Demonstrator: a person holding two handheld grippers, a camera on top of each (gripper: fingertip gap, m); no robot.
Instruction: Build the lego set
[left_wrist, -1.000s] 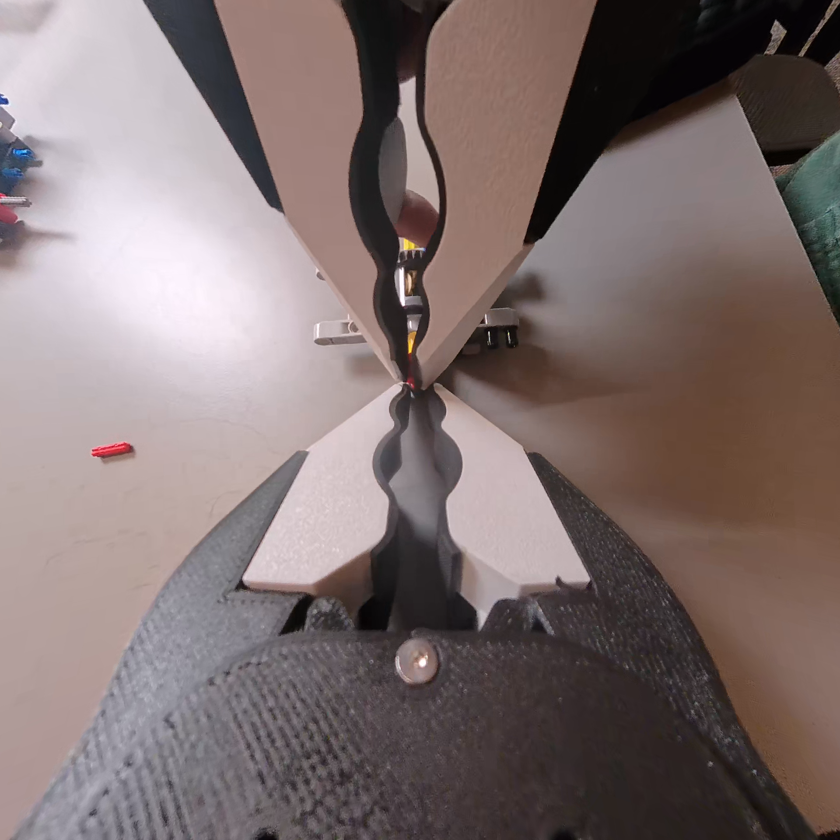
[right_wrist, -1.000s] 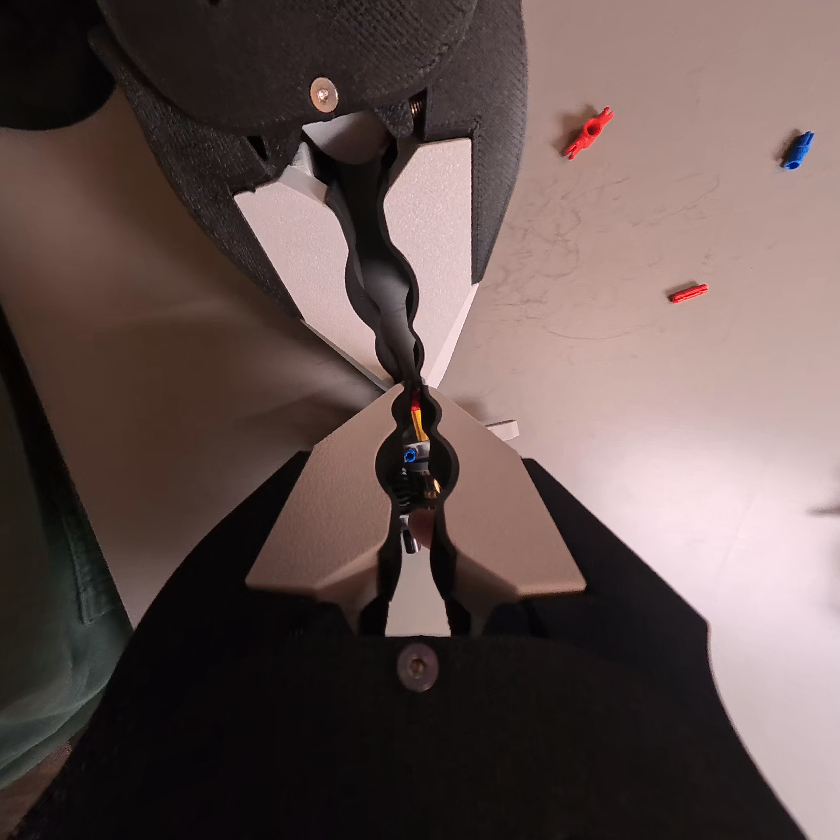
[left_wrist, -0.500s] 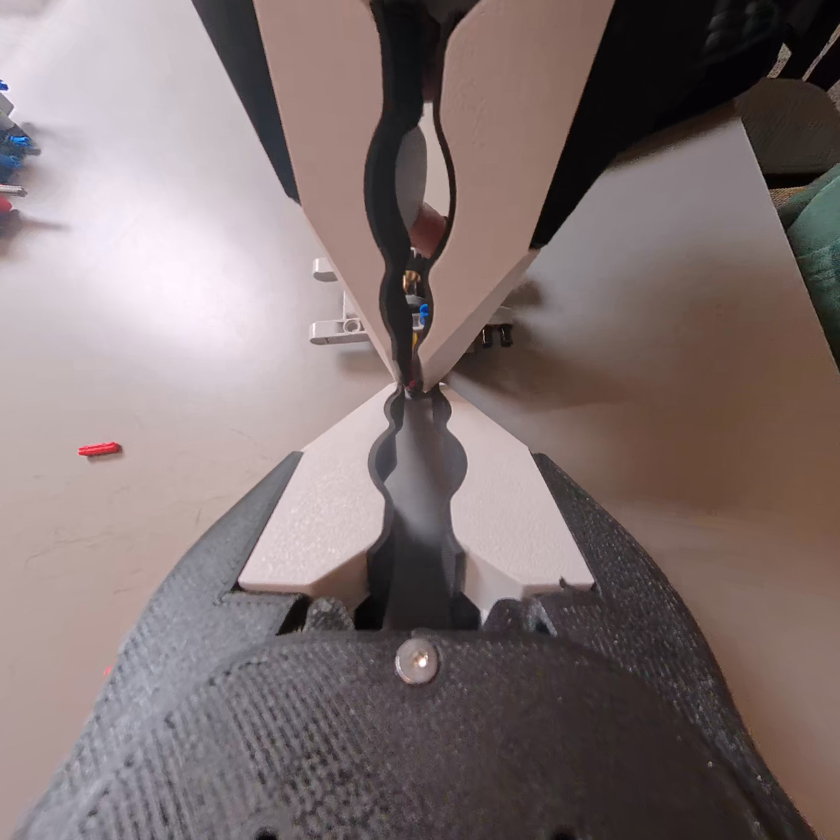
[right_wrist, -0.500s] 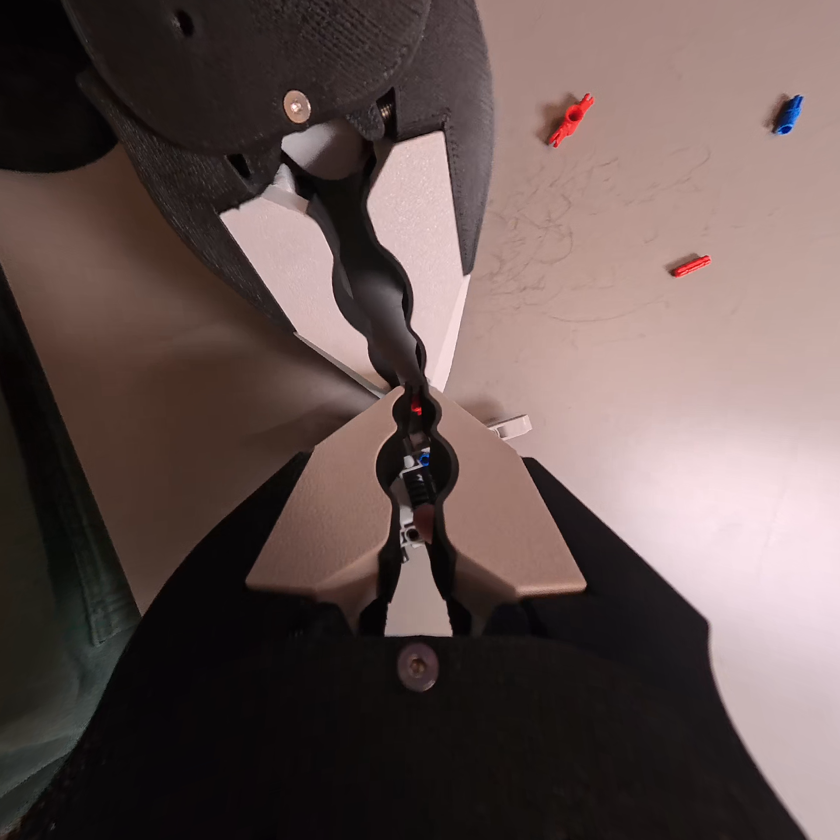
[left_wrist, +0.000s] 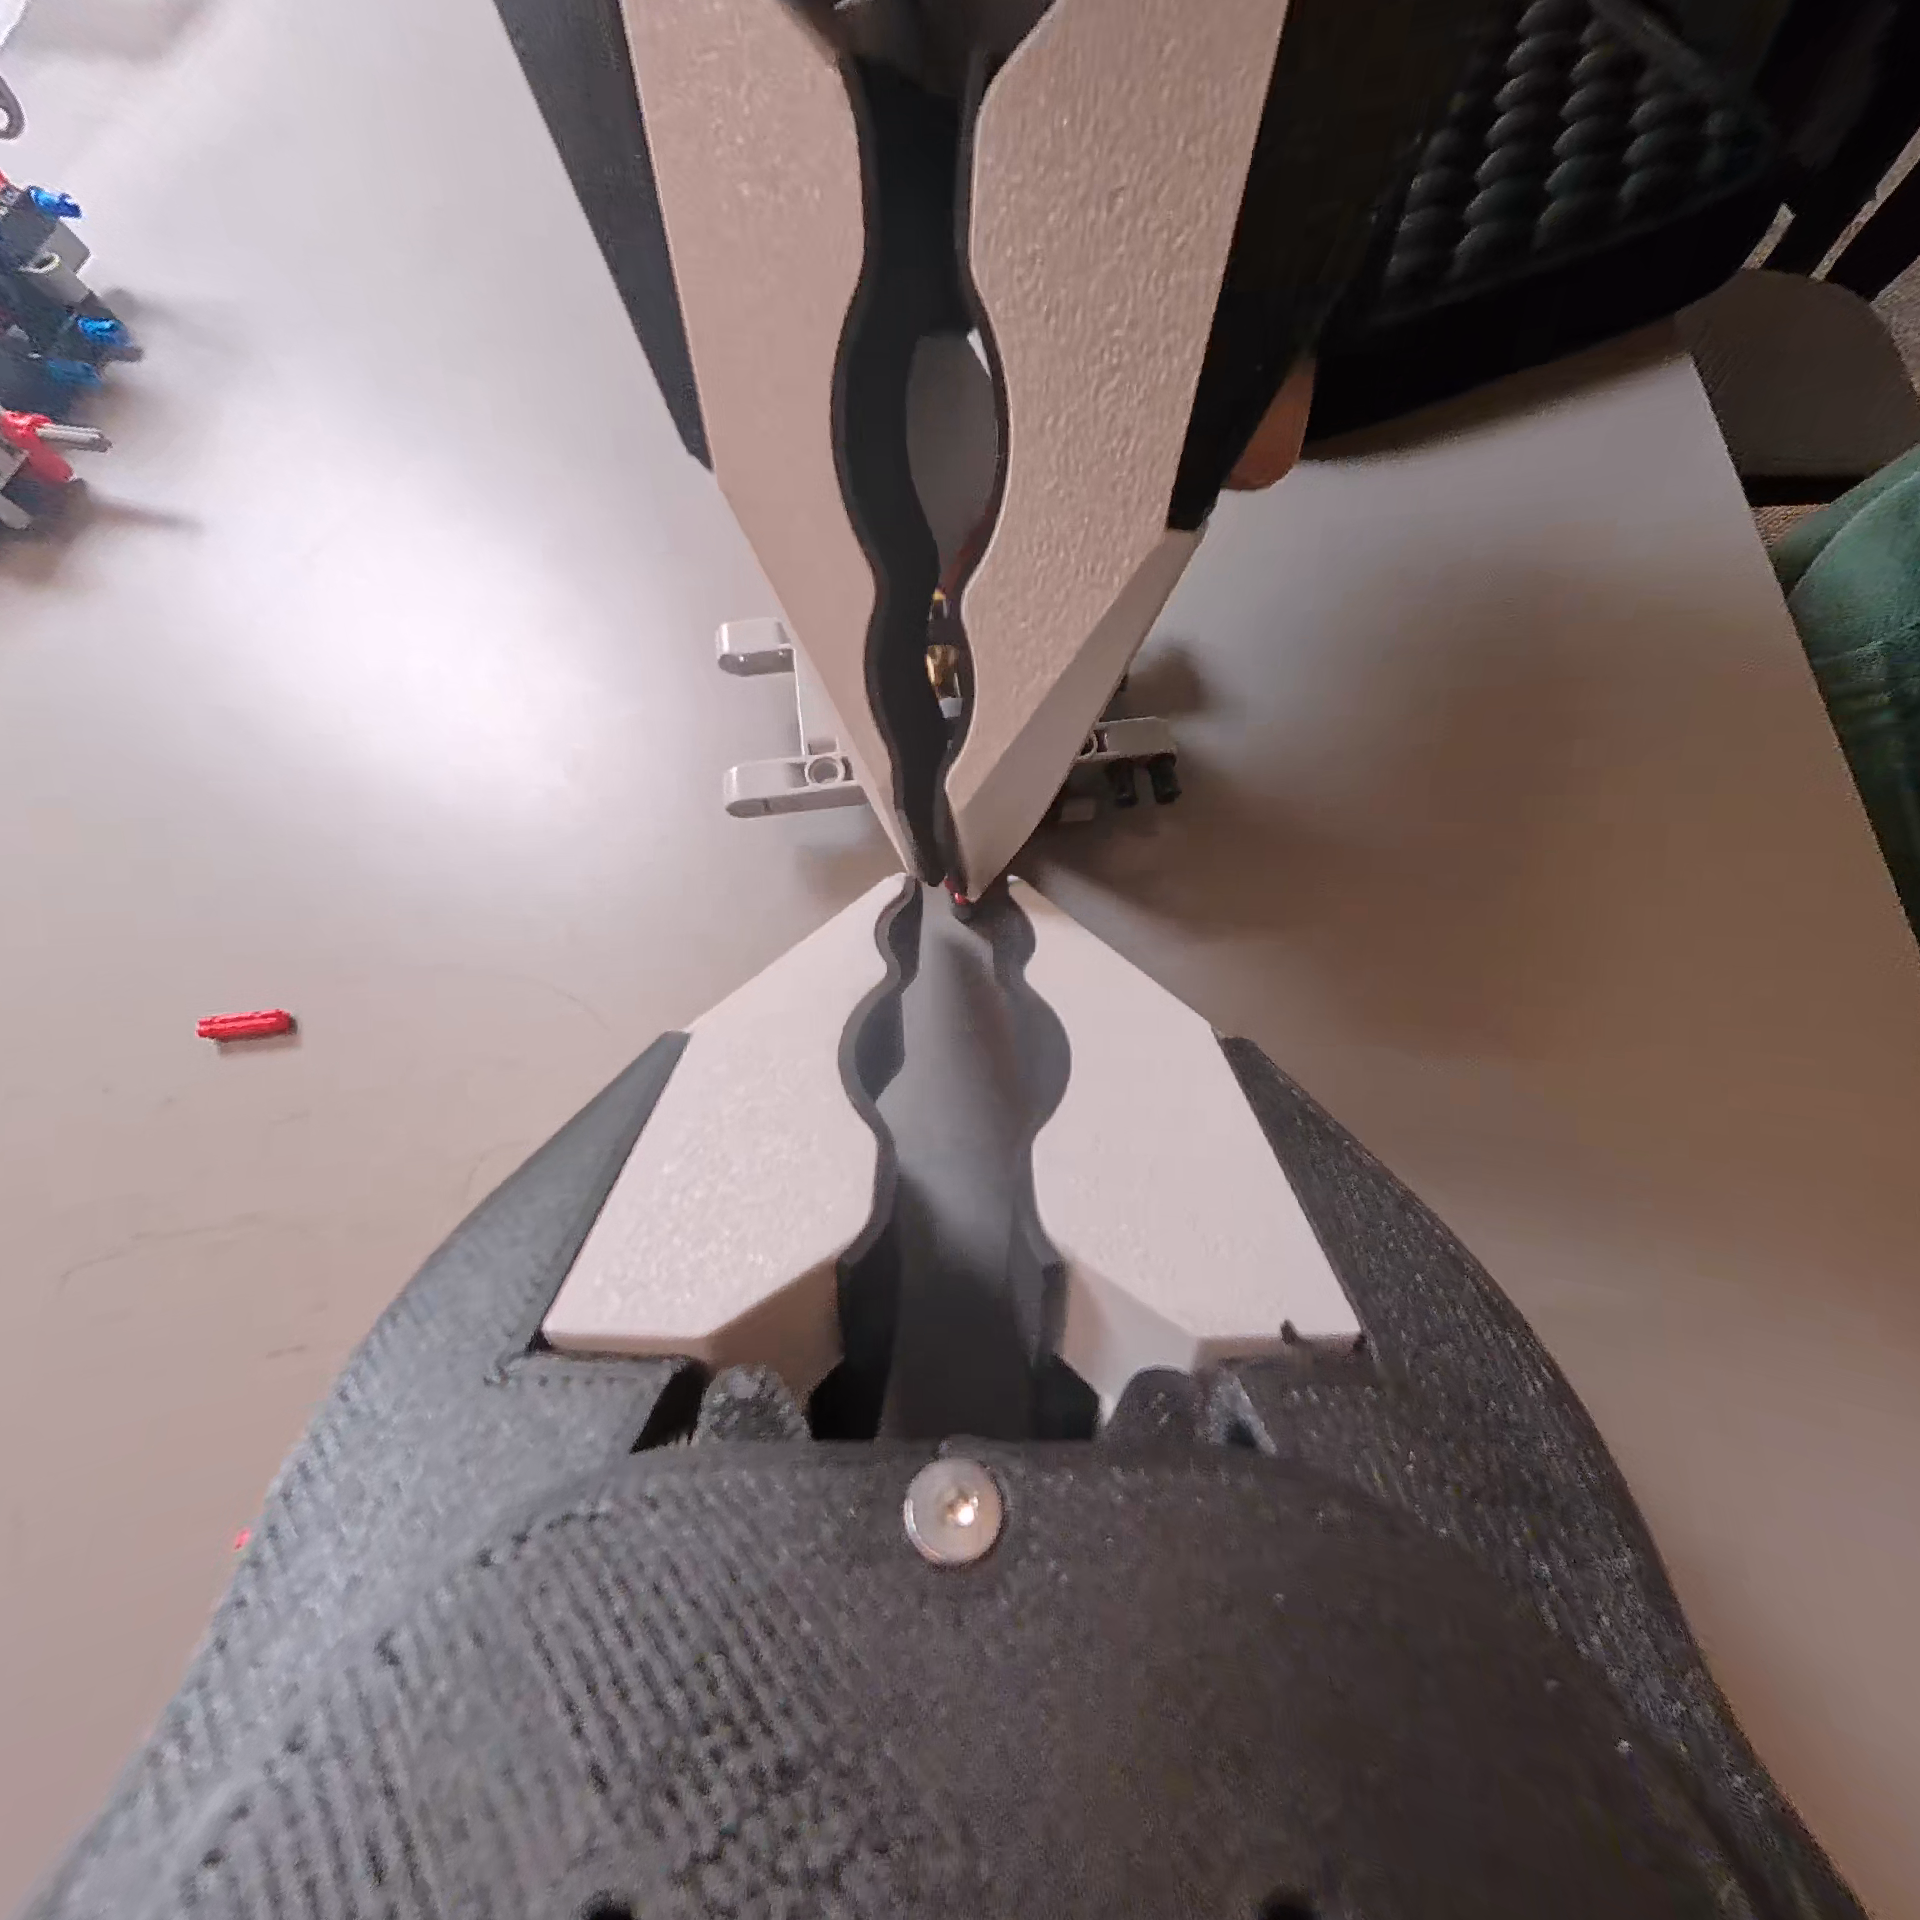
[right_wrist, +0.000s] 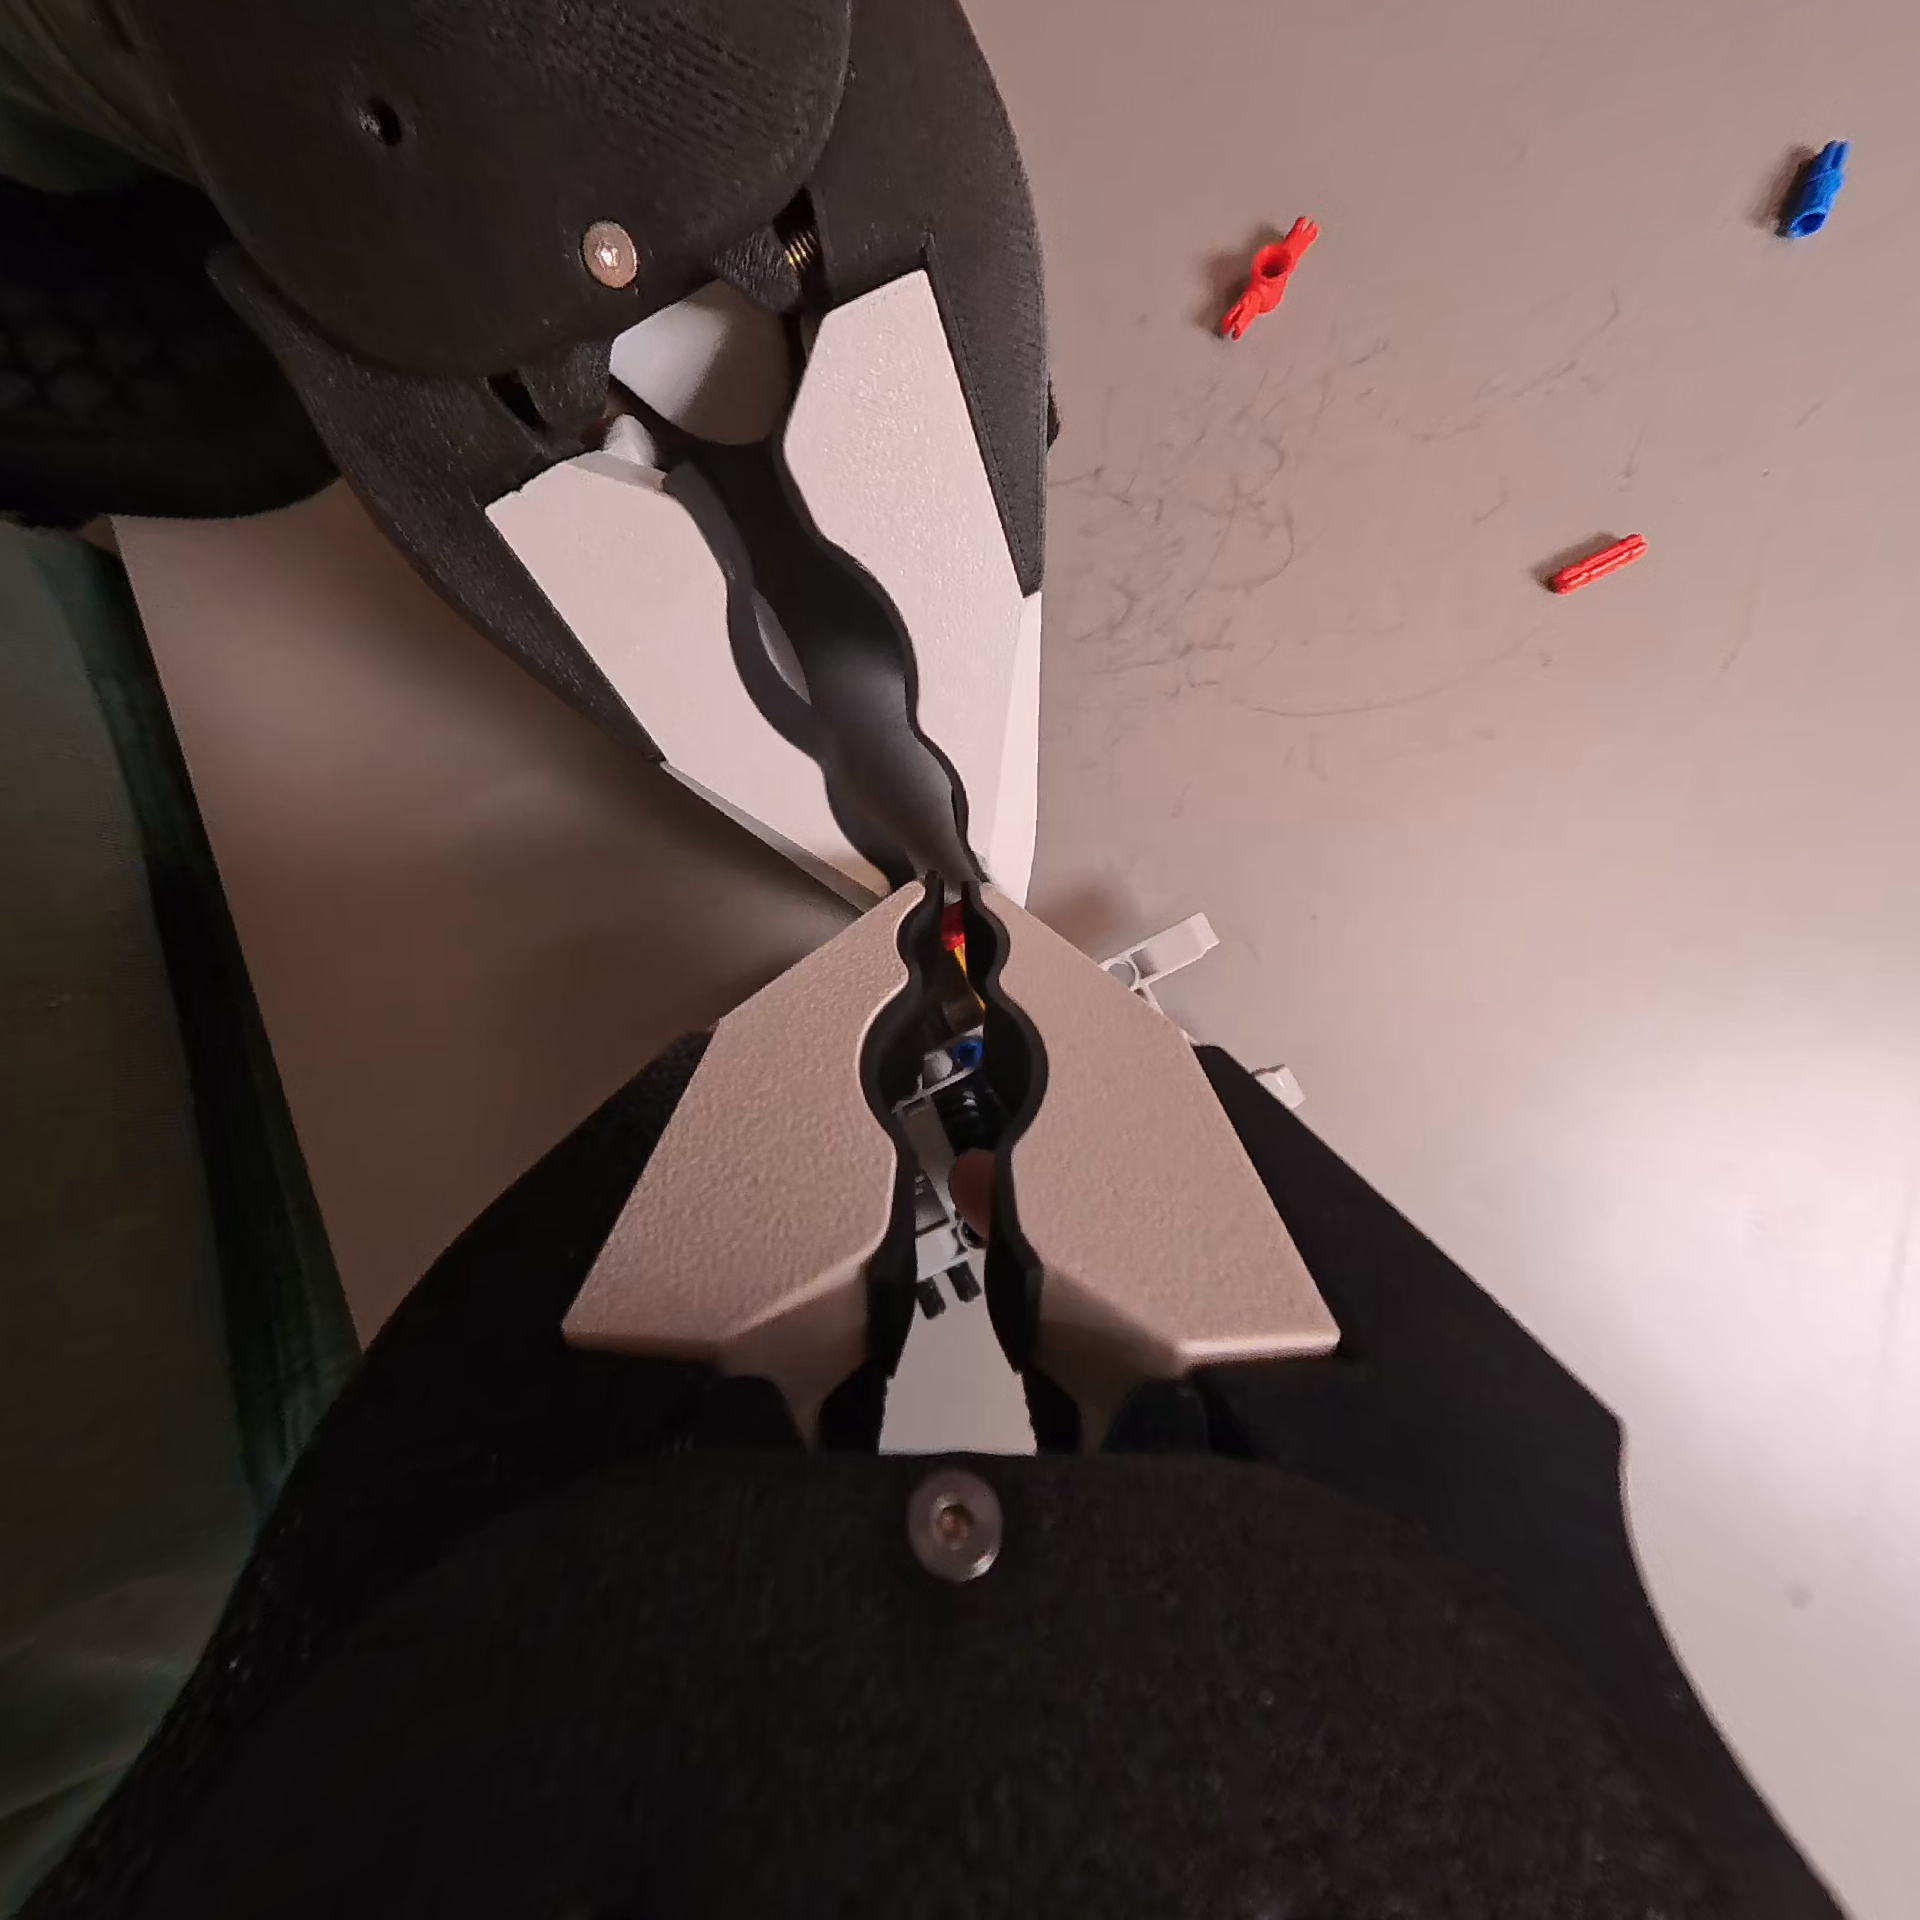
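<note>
A smooth beige table (left_wrist: 416, 623) fills both views; beyond its far right corner lies dark green fabric (left_wrist: 1860, 613), with a black mesh-textured object (left_wrist: 1538, 156) above that corner.

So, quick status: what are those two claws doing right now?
Left gripper and right gripper shut, tip to tip, on a small red pin. Grey lego assembly beneath on table. Nothing blocking.

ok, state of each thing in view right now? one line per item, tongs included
left tongs: shut, tips meeting the right tongs' tips
right tongs: shut on small red piece
grey lego assembly: resting on the table, partly hidden behind the right tongs
red pin: lying loose on the table
red connector: lying loose
blue pin: lying loose
</note>
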